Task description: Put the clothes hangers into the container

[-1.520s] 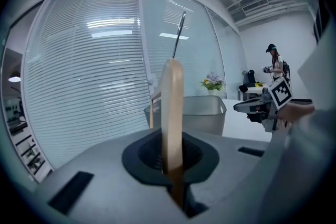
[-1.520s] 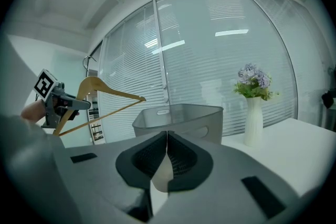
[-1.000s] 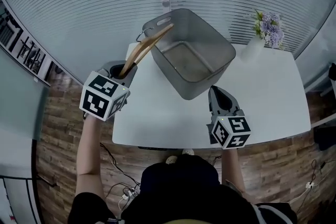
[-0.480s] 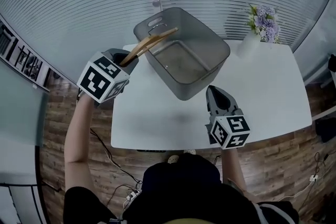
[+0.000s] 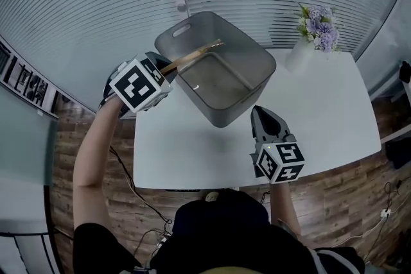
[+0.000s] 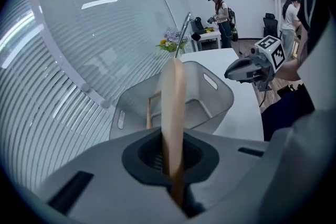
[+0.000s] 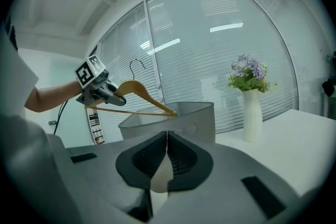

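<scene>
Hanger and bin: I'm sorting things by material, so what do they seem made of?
Hanger: looks like wood, tan with a smooth, slightly glossy finish; the grain is too small to confirm. Bin: probably plastic, matte grey and faintly see-through in the left gripper view, with rounded corners and moulded handle slots.

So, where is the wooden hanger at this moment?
The wooden hanger is left of centre in the head view, clamped in the left gripper, with its far end above the open top of the grey container.

Wooden hanger (image 5: 192, 55) tilted over grey container (image 5: 254, 84), upright on table.
</scene>
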